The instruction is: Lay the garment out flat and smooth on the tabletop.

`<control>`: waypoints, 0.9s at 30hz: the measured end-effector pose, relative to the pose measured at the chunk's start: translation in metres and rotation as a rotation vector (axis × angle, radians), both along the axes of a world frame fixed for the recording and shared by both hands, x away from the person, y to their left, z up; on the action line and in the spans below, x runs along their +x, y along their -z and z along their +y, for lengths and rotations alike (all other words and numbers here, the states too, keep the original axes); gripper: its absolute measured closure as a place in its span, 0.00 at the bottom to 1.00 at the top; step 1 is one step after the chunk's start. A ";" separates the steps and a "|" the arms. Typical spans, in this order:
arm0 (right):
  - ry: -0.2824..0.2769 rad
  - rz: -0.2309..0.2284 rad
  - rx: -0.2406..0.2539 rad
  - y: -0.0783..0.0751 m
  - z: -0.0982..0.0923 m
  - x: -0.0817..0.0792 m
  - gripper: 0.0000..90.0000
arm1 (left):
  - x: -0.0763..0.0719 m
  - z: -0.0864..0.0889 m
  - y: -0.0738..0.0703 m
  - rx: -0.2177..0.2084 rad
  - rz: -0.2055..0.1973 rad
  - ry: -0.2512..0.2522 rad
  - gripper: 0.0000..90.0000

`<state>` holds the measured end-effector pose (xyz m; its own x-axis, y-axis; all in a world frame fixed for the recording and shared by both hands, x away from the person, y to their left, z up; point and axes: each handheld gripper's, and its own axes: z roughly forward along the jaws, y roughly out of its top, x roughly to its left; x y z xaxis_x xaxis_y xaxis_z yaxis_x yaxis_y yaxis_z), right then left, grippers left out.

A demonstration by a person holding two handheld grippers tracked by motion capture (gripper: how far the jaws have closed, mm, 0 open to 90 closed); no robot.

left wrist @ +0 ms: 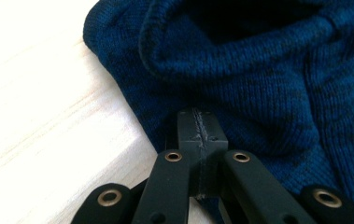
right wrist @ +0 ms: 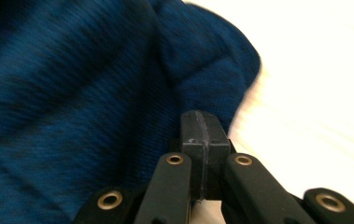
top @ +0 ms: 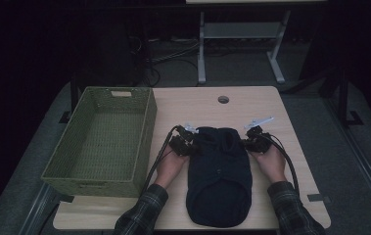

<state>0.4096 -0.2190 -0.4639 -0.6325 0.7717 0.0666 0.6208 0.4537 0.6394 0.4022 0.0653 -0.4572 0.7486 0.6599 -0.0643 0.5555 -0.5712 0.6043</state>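
Sweater (top: 219, 176) between left gripper (top: 189, 145) and right gripper (top: 251, 143) (jaws closed).

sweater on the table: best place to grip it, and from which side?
Grip the two far corners, by the collar end, one gripper from each side. The sweater lies flat and long, collar away from the person, so a hold on both outer edges should lift it evenly. The left gripper and right gripper sit there now, jaws closed at the knit edge; whether they pinch fabric is unclear.
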 end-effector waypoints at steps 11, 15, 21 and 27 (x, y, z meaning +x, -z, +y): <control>0.031 -0.024 -0.074 -0.002 -0.001 -0.001 1.00 | -0.015 0.006 -0.002 0.035 -0.011 0.004 1.00; 0.017 -0.008 -0.037 -0.002 -0.003 0.000 1.00 | -0.012 0.011 -0.001 -0.004 0.008 0.005 1.00; -0.003 -0.026 0.019 -0.010 -0.007 0.001 0.93 | 0.000 0.017 -0.010 -0.022 0.005 -0.033 0.93; -0.024 -0.029 0.026 -0.021 -0.009 0.007 0.76 | 0.012 0.020 -0.021 -0.026 -0.013 -0.038 0.78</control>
